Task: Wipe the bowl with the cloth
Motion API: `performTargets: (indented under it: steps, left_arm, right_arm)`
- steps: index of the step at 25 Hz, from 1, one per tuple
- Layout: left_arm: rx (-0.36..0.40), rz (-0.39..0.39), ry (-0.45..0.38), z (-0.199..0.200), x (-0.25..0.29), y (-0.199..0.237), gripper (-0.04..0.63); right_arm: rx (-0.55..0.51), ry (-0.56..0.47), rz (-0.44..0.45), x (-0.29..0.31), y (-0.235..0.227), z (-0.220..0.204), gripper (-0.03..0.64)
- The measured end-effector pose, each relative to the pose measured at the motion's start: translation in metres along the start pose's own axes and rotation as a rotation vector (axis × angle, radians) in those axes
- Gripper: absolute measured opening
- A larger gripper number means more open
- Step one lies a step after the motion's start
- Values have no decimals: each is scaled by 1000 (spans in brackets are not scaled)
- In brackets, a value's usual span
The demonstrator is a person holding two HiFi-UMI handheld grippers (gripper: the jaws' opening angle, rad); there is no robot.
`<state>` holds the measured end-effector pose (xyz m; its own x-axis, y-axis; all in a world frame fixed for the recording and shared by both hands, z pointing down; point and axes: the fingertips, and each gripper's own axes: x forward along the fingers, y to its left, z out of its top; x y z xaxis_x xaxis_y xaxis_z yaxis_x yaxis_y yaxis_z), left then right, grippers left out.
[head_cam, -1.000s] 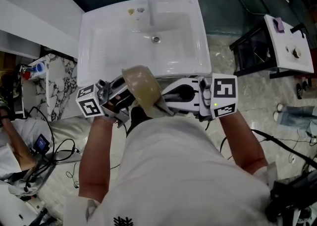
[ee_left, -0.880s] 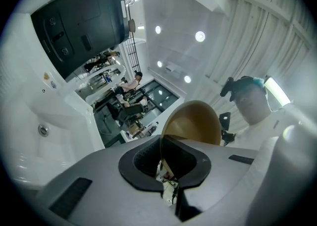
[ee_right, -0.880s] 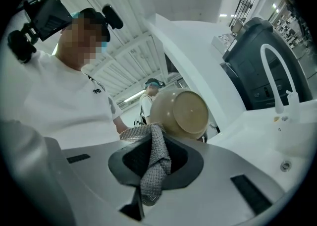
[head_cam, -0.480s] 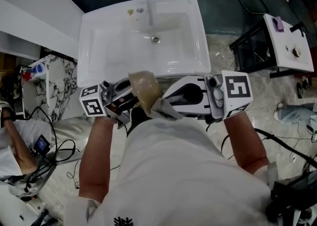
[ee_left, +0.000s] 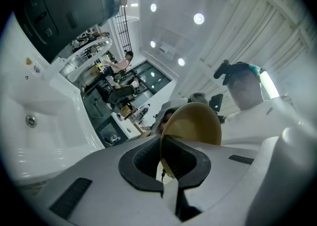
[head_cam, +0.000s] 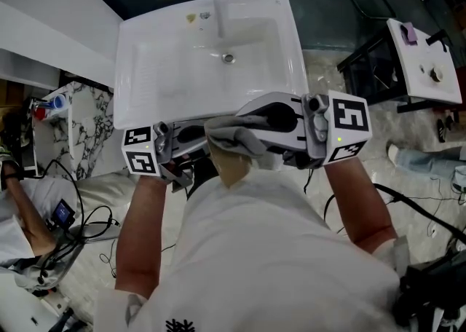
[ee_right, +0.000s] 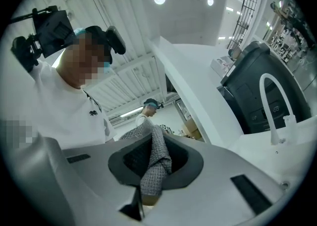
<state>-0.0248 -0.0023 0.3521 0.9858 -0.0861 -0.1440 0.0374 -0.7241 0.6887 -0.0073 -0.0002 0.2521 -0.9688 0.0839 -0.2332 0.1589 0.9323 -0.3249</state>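
We hold the bowl (head_cam: 231, 172) and the cloth (head_cam: 234, 138) near the sink (head_cam: 167, 68).
Our left tongs (ee_left: 168, 170) pinch the bowl's rim tight, and our right tongs (ee_right: 148, 170) squeeze the grey cloth.

One bowl (head_cam: 233, 170), one cloth (head_cam: 234, 138), one sink (head_cam: 166, 68)

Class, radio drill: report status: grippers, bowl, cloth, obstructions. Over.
Left gripper shut on tan bowl, at rim. Right gripper shut on grey cloth. Cloth draped over bowl, by white sink, near edge. No obstruction seen.
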Motion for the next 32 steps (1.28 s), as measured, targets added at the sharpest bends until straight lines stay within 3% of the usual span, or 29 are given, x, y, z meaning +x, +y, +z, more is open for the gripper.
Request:
performTargets:
  steps: [5, 9, 18, 25, 32]
  left_arm:
    - [10, -53, 7, 0, 4, -13, 18]
    - [5, -103, -37, 8, 4, -21, 18]
    - [-4, -107, -145, 31, -7, -17, 18]
    - [-24, -73, -231, 45, -21, -5, 18]
    - [-49, -9, -222, 43, -22, 11, 18]
  right_arm:
    - [19, 29, -93, -2, -21, -9, 35]
    - [30, 62, -141, -5, -32, -20, 35]
    - [59, 155, -159, -12, -33, -49, 35]
    - [54, 226, -66, -9, -12, -61, 35]
    - [22, 264, 140, 2, 29, -62, 35]
